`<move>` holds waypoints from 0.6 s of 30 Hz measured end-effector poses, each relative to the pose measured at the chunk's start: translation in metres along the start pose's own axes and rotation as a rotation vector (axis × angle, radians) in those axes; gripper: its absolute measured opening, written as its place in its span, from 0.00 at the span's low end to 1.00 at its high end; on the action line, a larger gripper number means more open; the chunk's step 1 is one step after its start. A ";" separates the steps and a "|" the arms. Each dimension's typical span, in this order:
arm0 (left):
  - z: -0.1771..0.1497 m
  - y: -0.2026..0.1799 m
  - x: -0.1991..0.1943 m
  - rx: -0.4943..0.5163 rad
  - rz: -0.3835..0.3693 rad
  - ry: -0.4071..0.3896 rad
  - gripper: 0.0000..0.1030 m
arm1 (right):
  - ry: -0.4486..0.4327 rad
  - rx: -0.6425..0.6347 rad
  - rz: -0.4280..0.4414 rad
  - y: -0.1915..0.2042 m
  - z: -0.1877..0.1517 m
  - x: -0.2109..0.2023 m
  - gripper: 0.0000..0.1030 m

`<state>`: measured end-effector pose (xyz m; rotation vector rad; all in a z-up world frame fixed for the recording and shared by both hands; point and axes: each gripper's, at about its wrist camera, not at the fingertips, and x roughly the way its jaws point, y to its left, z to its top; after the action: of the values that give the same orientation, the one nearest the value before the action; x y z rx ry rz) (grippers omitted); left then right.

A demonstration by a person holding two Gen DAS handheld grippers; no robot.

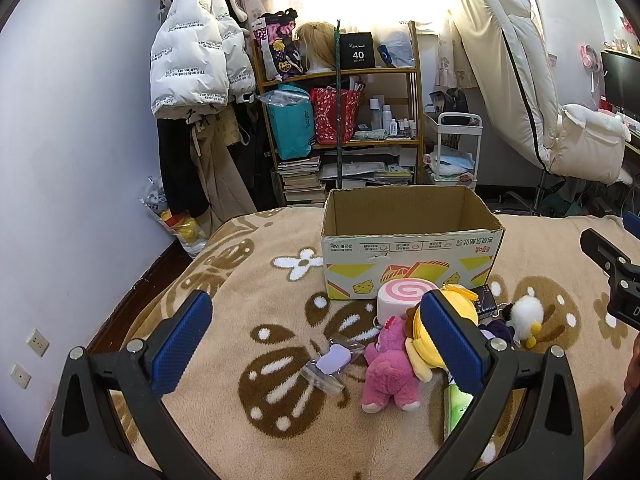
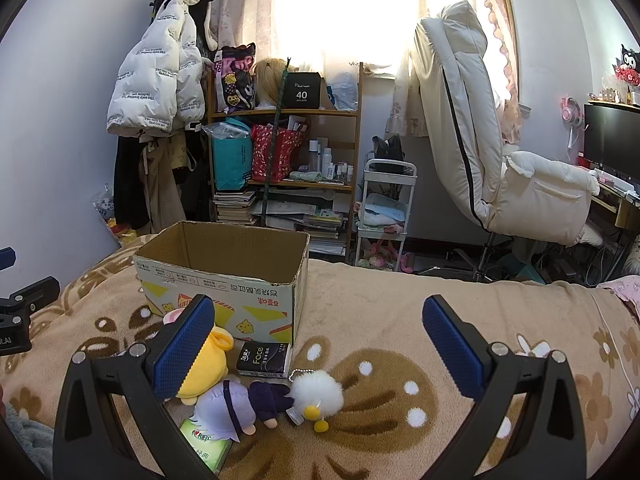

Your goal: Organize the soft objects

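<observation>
Now | left hand-held gripper [image 1: 316, 330] agape, tilted down | right hand-held gripper [image 2: 319, 346] alike

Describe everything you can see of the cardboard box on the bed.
The cardboard box is a brown corrugated carton, open at the top with ragged rims where the flaps seem torn off, and its visible interior looks empty. Its white front panel shows yellow graphics and upside-down print, so it appears to stand inverted. It sits upright on the beige patterned blanket, with the pink swirl cushion right against its front.
</observation>
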<state>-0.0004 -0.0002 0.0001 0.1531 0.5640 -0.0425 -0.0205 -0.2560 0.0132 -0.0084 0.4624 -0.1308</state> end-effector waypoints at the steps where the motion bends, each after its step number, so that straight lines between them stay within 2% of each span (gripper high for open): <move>1: 0.000 0.000 0.000 0.000 0.000 0.000 0.99 | 0.000 0.000 0.000 0.000 0.000 0.000 1.00; 18: -0.001 0.002 -0.002 -0.006 0.009 -0.002 0.99 | -0.004 0.001 -0.004 -0.002 0.001 -0.001 1.00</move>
<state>-0.0027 0.0019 0.0010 0.1495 0.5610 -0.0320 -0.0215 -0.2578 0.0143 -0.0082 0.4583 -0.1349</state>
